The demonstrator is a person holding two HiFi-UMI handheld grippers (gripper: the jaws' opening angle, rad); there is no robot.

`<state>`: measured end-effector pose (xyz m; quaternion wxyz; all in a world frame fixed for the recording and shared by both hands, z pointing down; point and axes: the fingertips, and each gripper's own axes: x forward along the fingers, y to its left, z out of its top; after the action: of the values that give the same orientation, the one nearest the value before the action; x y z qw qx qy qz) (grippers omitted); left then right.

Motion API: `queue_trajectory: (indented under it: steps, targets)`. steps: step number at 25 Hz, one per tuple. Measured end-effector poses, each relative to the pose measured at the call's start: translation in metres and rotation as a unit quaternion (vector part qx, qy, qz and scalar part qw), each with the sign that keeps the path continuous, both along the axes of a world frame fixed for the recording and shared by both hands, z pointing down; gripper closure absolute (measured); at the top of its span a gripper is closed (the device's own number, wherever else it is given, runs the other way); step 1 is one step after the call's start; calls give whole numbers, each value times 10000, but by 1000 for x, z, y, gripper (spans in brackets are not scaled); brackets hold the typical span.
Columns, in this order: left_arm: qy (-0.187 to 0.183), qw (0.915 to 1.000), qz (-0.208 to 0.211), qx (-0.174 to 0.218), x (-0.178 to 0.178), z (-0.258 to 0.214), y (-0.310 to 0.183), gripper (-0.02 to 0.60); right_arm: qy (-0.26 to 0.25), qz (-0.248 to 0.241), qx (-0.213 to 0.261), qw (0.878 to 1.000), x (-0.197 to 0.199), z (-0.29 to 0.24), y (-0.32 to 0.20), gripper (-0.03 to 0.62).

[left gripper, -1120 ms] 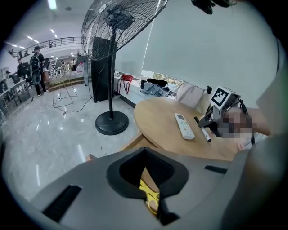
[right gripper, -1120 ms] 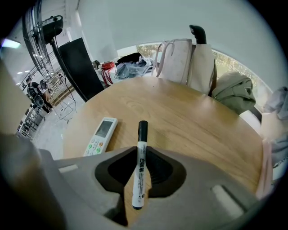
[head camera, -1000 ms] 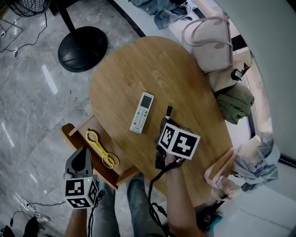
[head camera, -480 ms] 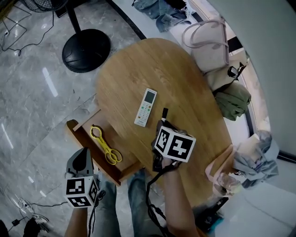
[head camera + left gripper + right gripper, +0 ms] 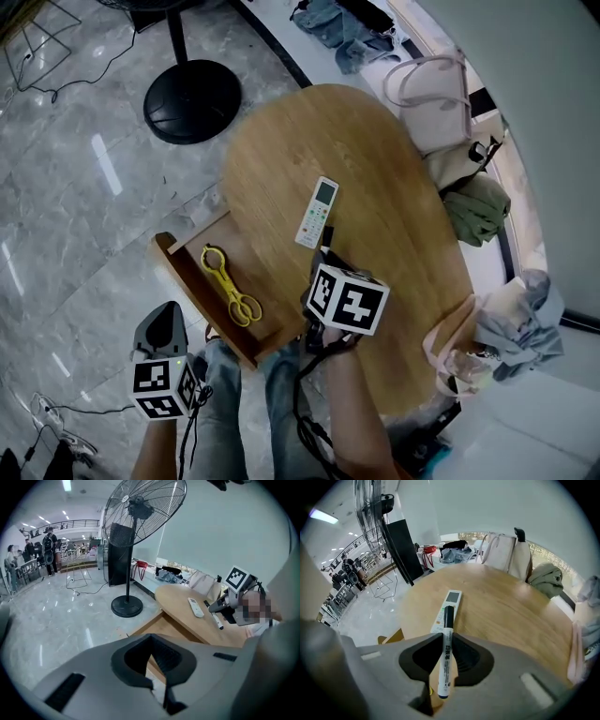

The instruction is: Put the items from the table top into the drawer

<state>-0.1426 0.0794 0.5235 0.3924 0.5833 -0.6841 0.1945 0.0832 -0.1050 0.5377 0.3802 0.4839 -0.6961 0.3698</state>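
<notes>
A grey marble floor lay around an oval wooden bench. The round black base of a standing fan sat on the floor just off the bench's far end. Along the bench's right edge lay a pale handbag and, nearer, a bundle of green cloth.

A shallow wooden drawer stood pulled out from the bench's left side, open to the head view. The person's legs were just below the drawer in that view.

The left tool hung over the floor, below and to the left of the drawer and apart from it. In its own view its jaw tips were pressed together with nothing between them.

The right tool was over the bench's near edge, just right of the drawer. Its jaws pinched a marker pen.

A white remote control lay flat on the bench top, just beyond the right tool and near the drawer's far corner, its small screen at the far end.

A pair of yellow scissors lay inside the drawer, lengthwise on its floor.

The marker pen had a white barrel with print on it and a black cap. It was clamped across the barrel, with the cap pointing away toward the remote control and above the bench.
</notes>
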Motion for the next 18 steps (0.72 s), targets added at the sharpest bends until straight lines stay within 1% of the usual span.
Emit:
queue_trajectory:
  steps: [5, 9, 14, 18]
  targets:
    - [-15, 9997, -233, 11, -20, -2, 17, 586, 32, -262, -36, 9996, -25, -1, 18, 523]
    - [-31, 9991, -423, 29, -37, -3, 29, 586, 37, -656, -90, 9978, -57, 1, 39, 523]
    - [-7, 9977, -673, 21, -55, 0, 46, 586, 106, -1223, -199, 9922, -95, 8, 70, 523]
    - [27, 9963, -864, -11, -66, 5, 61, 586, 146, -1496, -277, 9883, -115, 15, 88, 523]
